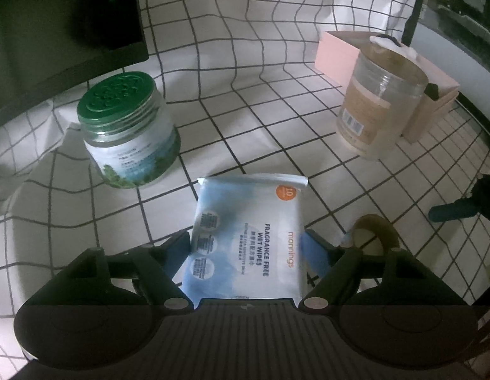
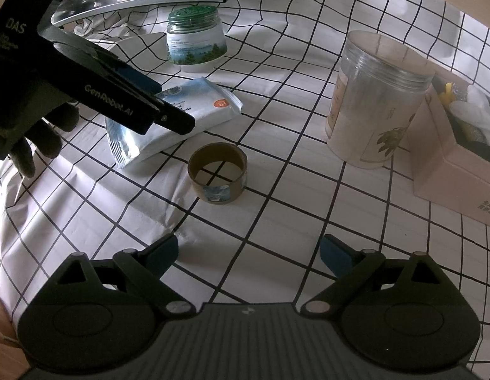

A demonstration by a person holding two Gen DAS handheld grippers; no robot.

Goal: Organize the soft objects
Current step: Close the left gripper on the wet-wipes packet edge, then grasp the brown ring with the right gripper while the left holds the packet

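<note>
A blue-and-white pack of wet wipes (image 1: 245, 237) lies between the fingers of my left gripper (image 1: 248, 247), which is shut on its sides. From the right wrist view the pack (image 2: 178, 120) is tilted, one end on the checked cloth, with the left gripper (image 2: 159, 101) clamped on it. My right gripper (image 2: 248, 250) is open and empty, low over the cloth, in front of a brown tape roll (image 2: 218, 172). A pink box (image 2: 450, 164) at the right holds soft items.
A green-lidded jar (image 1: 128, 133) stands at the left and a tall clear jar (image 1: 378, 104) at the right, beside the pink box (image 1: 343, 53). A dark monitor base (image 1: 64, 22) is at the back left. The checked cloth (image 2: 276, 196) covers the table.
</note>
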